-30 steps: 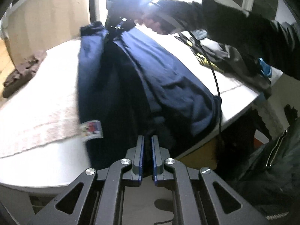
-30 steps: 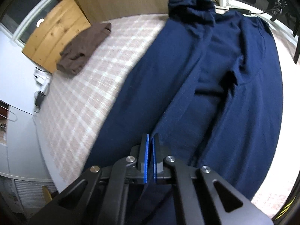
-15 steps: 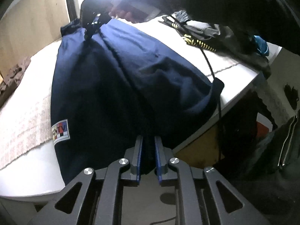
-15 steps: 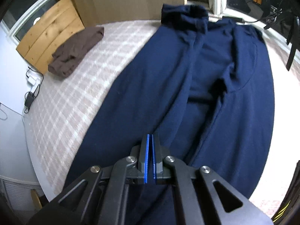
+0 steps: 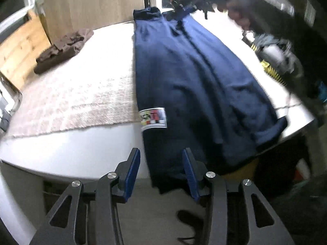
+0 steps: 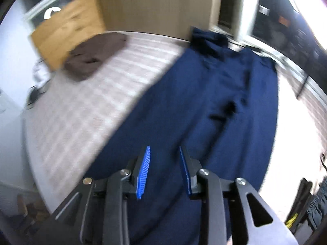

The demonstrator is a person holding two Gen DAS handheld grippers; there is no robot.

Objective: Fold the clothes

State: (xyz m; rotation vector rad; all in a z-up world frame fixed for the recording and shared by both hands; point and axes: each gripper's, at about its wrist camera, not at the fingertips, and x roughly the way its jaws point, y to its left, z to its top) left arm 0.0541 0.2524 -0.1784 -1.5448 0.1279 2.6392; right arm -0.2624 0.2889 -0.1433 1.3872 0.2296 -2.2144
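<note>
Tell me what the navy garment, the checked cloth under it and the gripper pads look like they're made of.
Navy garment: soft matte knit, probably cotton jersey or fleece; it drapes and creases without shine, with a sewn label.
Checked cloth: woven textile, pale beige plaid, matte; blur hides the weave.
Pads on the right gripper: blue, finely ribbed, likely rubber or plastic; the jaws are opening, nothing pinched.

A long navy cloth garment is lying on the white round counter; a crumpled brown cloth is sitting at its ten o'clock.
</note>
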